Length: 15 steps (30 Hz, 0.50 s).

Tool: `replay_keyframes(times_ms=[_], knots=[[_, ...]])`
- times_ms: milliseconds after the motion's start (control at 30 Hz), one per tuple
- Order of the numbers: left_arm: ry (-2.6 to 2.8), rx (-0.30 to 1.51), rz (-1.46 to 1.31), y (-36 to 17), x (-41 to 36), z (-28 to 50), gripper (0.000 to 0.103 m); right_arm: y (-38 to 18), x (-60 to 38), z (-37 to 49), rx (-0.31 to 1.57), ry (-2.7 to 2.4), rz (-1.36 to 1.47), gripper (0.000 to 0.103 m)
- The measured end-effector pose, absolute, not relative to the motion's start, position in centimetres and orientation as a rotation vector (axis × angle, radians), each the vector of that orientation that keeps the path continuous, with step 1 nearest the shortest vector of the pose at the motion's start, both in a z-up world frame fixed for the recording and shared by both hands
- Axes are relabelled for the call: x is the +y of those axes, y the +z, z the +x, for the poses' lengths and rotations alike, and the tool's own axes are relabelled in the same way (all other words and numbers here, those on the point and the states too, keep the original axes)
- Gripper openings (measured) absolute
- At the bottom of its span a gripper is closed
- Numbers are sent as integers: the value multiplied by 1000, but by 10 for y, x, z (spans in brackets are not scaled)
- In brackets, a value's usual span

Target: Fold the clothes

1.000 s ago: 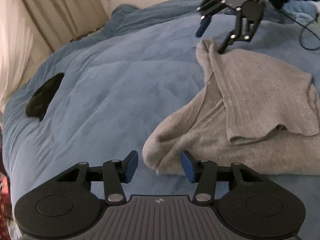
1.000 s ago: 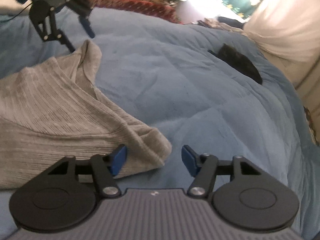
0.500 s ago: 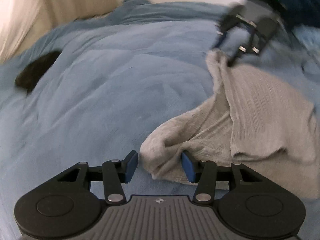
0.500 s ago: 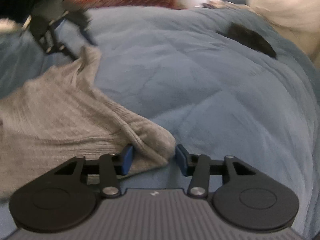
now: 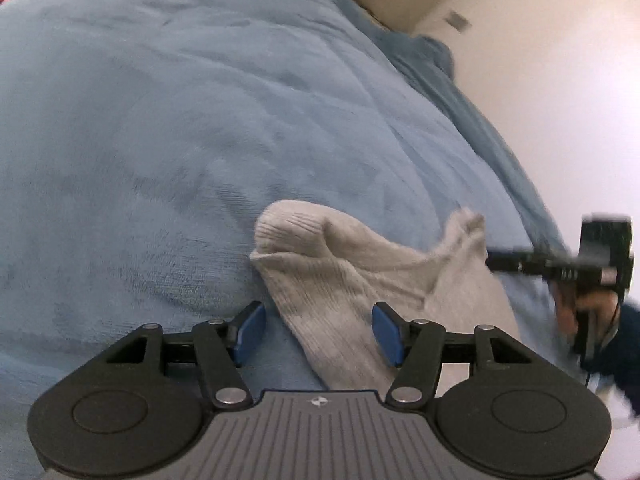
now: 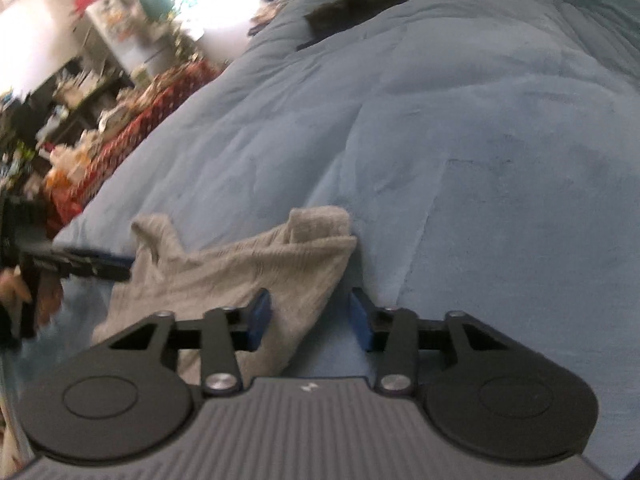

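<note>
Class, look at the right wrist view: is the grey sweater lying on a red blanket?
No, the grey sweater lies on a blue blanket.

I can read no words or numbers anywhere. My gripper bodies carry only a small pale emblem.

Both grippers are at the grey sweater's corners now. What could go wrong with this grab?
The right gripper is closing with only the grey sweater's edge between its pads, so it may pinch just one layer. The left gripper is opening around a thick fold and could also scoop up the blue blanket beneath.
</note>
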<state>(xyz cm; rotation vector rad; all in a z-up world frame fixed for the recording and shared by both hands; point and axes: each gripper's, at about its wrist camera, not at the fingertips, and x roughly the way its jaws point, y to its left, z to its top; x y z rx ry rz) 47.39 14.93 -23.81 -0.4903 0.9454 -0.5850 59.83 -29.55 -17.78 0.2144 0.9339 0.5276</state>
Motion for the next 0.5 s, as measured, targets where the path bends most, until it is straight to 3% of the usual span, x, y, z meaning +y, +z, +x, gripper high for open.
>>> replay_keyframes(times_ms=[133,267,300,333,400,500], knots=[[-539,894,-690,-252,160,474,66,-192,-293,606,937,518,310,37],[-573,877,-693,-255,155,476,65,-199,-293,611,921,513,371,24],[-585,874,-687,-255,154,476,57,-200,-293,612,915,512,390,19],[-593,875,-682,-255,153,477,40,-201,-294,611,908,516,405,17],[-584,890,-695,-255,156,476,17,-202,-294,609,890,532,428,12],[-599,855,-722,-252,163,467,17,-200,-300,603,873,567,439,13]])
